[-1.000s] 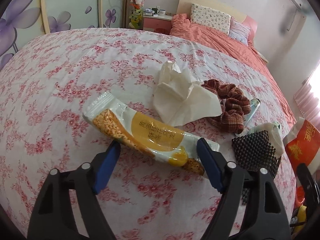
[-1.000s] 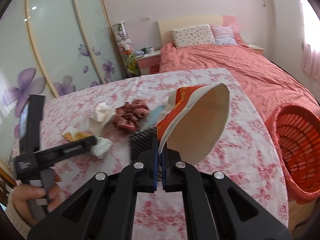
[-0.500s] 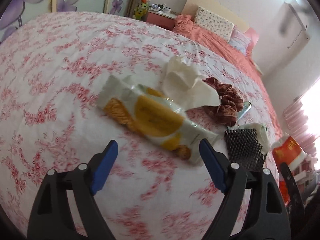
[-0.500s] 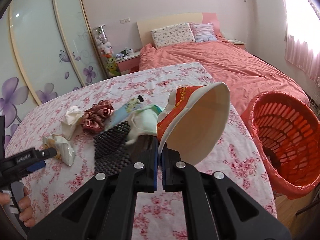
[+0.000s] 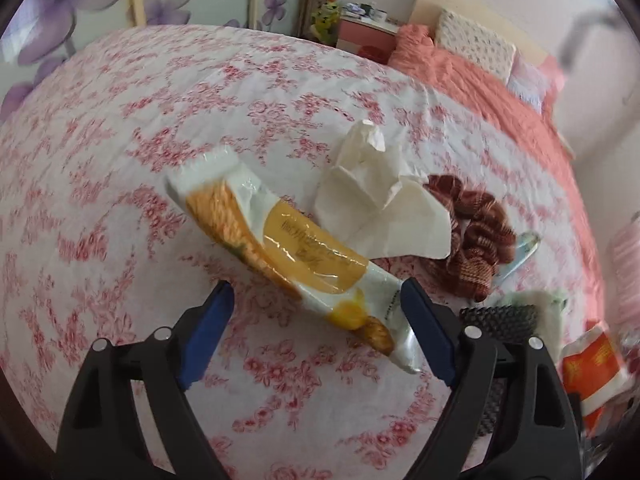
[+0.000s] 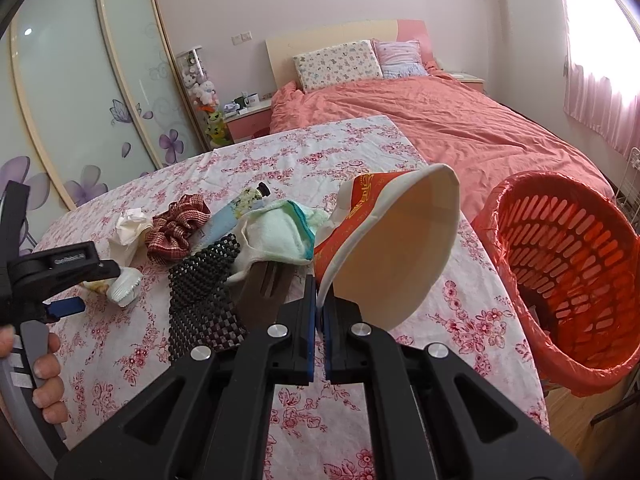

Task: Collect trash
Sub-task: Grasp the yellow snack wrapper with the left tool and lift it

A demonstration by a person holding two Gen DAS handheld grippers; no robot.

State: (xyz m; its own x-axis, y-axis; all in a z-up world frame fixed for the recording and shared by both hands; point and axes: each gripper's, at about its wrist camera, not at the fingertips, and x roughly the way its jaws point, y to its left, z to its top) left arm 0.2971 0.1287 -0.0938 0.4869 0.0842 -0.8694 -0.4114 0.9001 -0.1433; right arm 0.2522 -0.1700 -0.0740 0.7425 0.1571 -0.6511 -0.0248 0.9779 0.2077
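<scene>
**Paper cup pinched, wrapper between my open fingers**

My right gripper [image 6: 318,322] is clenched on the rim of a flattened paper cup [image 6: 394,248], held above the worktop [image 6: 460,312] with its flowered cloth, beside the orange basket [image 6: 560,256]. My left gripper [image 5: 316,312] is spread wide; its blue fingers [image 5: 208,332] straddle the near end of a snack wrapper [image 5: 288,252] lying on the cloth, not pressing it. Just beyond lie a crumpled tissue [image 5: 380,200], touching the wrapper, and a red scrunchie [image 5: 472,236]. A black mesh mat [image 6: 200,292] lies nearer my right.
</scene>
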